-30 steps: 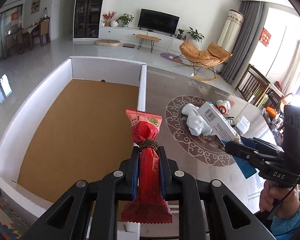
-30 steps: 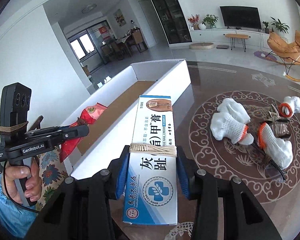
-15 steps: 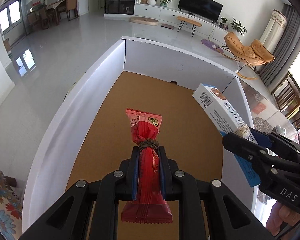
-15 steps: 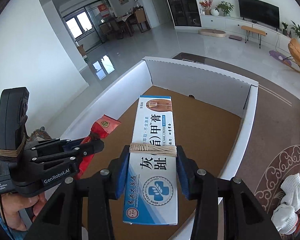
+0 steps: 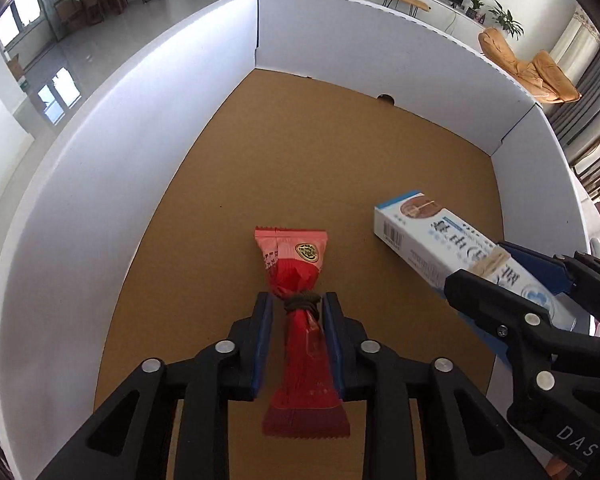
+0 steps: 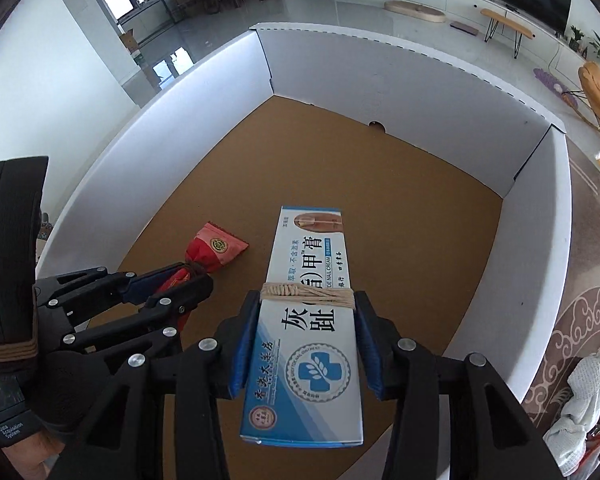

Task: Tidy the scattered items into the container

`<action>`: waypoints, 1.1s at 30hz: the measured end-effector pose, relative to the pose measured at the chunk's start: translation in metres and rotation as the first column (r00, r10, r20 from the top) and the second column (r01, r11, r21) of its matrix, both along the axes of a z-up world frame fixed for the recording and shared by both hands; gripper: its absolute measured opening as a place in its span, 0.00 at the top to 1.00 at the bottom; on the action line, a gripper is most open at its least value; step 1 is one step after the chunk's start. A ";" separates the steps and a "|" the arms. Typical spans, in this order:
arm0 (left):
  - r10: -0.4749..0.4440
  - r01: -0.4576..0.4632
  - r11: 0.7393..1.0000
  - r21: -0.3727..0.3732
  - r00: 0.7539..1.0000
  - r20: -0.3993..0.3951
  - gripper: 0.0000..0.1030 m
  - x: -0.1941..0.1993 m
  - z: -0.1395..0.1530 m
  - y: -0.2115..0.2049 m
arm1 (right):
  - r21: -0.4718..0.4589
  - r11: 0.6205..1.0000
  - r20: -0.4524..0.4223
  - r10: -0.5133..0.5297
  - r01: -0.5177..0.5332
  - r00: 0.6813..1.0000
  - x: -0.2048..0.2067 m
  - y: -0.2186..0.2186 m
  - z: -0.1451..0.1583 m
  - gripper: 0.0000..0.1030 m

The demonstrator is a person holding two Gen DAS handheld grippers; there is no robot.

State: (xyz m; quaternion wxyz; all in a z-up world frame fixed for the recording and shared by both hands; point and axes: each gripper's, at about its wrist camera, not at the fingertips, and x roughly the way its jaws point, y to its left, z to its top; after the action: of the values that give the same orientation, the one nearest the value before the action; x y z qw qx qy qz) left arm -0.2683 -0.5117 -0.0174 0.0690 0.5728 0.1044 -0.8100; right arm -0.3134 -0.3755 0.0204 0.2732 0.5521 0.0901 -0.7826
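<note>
Both my grippers are now low inside the box (image 5: pixel 100 184); left gripper (image 5: pixel 298 300) jaws opening, gaps beside the red packet (image 5: pixel 296 280); right gripper (image 6: pixel 307 304) loosening around the carton (image 6: pixel 308 320)

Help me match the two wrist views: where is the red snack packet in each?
Left wrist: red snack packet bottom centre, between the opening left gripper jaws.
Right wrist: packet left of centre, beside the ointment box.
Shared landmark: notch in the container's far wall.
</note>
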 end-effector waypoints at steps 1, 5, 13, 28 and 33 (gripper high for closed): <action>0.024 -0.024 1.000 0.010 1.000 0.001 0.46 0.002 -0.001 -0.005 | -0.005 1.000 -0.002 0.004 -0.004 1.000 0.000 0.000 0.000 0.50; 0.063 -0.063 0.998 0.007 0.997 -0.035 0.38 0.017 0.014 -0.011 | -0.040 0.999 -0.061 0.010 -0.013 0.998 0.005 0.005 0.011 0.43; -0.066 0.033 0.991 -0.132 0.965 -0.255 0.28 0.093 0.104 0.057 | -0.186 0.982 -0.274 -0.034 -0.019 0.961 0.076 0.093 0.067 0.43; -0.397 0.401 0.915 -0.042 0.879 -0.264 0.00 0.171 -0.008 0.397 | -0.073 0.881 -0.249 -0.471 0.468 0.846 0.259 0.508 -0.020 0.43; -0.415 0.399 0.910 -0.112 0.866 -0.280 0.00 0.150 -0.029 0.442 | -0.097 0.825 -0.276 -0.559 0.556 0.782 0.262 0.566 -0.033 0.43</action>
State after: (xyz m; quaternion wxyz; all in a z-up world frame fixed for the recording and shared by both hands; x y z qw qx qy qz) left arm -0.1184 -0.0699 -0.0466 -0.1053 0.4514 -0.0300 -0.8856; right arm -0.0515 0.1903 -0.0122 0.0161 0.4307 -0.0416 -0.9014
